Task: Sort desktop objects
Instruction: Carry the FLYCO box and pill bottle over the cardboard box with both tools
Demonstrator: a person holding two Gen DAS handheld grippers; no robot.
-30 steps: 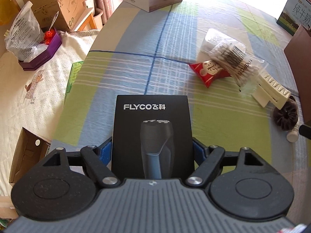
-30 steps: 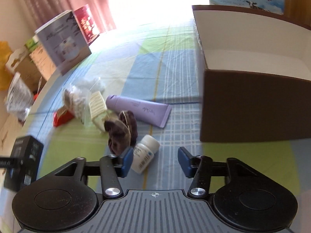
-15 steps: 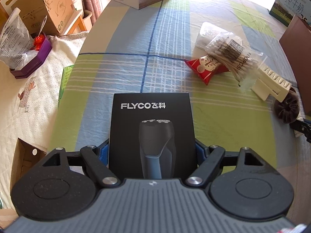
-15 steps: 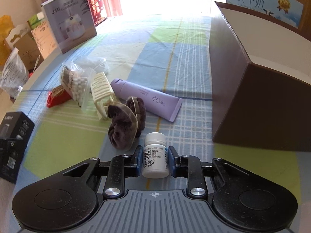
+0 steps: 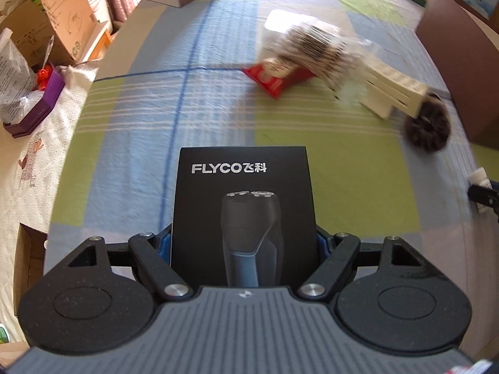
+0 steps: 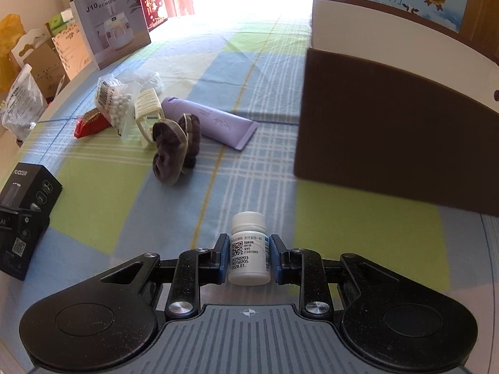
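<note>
My left gripper (image 5: 243,243) is shut on a black FLYCO shaver box (image 5: 241,193), held above the checked tablecloth. That same shaver box (image 6: 25,205) appears at the left edge of the right wrist view. My right gripper (image 6: 248,257) is shut on a small white pill bottle (image 6: 249,249), lifted off the cloth; the pill bottle (image 5: 478,180) also peeks in at the right of the left wrist view. On the cloth lie a red packet (image 6: 90,121), a bag of cotton swabs (image 6: 113,104), a cream hair clip (image 6: 148,112), brown scrunchies (image 6: 174,149) and a purple tube (image 6: 212,121).
A brown open cardboard box (image 6: 389,143) stands at the right, white inside. A humidifier box (image 6: 109,21) and a red box (image 6: 152,0) stand at the far left of the table. Cartons and a bag (image 5: 15,71) sit off the table's left edge (image 5: 93,84).
My right gripper closed on the pill bottle and raised it off the cloth. The left gripper with the shaver box shifted right and forward; the scene there is blurred with motion.
</note>
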